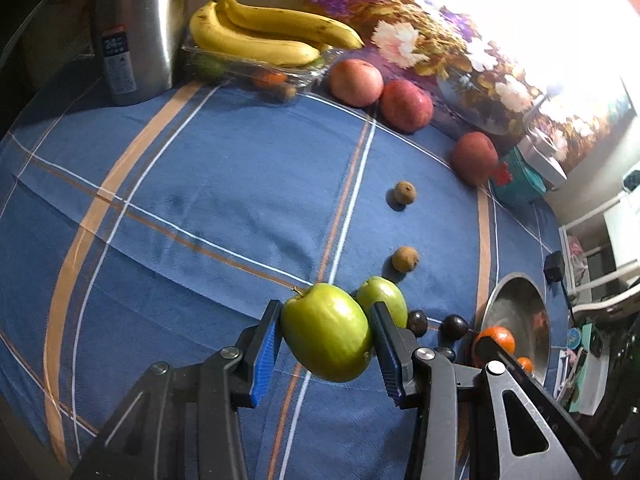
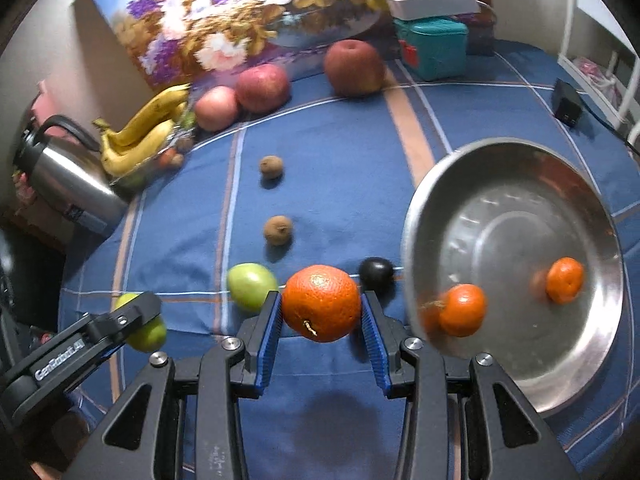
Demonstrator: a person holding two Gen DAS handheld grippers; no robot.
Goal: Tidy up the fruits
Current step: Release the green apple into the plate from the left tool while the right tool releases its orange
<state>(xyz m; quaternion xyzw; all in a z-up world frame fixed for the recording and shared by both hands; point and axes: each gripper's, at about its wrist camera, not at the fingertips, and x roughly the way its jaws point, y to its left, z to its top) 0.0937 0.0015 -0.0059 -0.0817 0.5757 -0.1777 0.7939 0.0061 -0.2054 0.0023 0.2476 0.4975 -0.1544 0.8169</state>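
My left gripper (image 1: 326,336) is shut on a green apple (image 1: 326,332) held above the blue cloth; it also shows in the right wrist view (image 2: 150,334). A second green apple (image 1: 386,300) lies just behind it. My right gripper (image 2: 322,316) is shut on a large orange (image 2: 321,302), left of the steel bowl (image 2: 516,372). Two small oranges (image 2: 462,310) (image 2: 565,280) lie in the bowl. Dark plums (image 1: 454,326) (image 2: 376,274) lie near the bowl. Two brown kiwis (image 2: 278,230) (image 2: 271,167) sit mid-cloth.
Three red apples (image 2: 262,87) (image 2: 216,108) (image 2: 354,67) line the back by a floral panel. Bananas (image 1: 260,32) rest on a clear fruit tray (image 1: 304,76). A steel thermos (image 1: 132,32) stands far left. A teal box (image 2: 434,46) and a black adapter (image 2: 566,102) sit at the back right.
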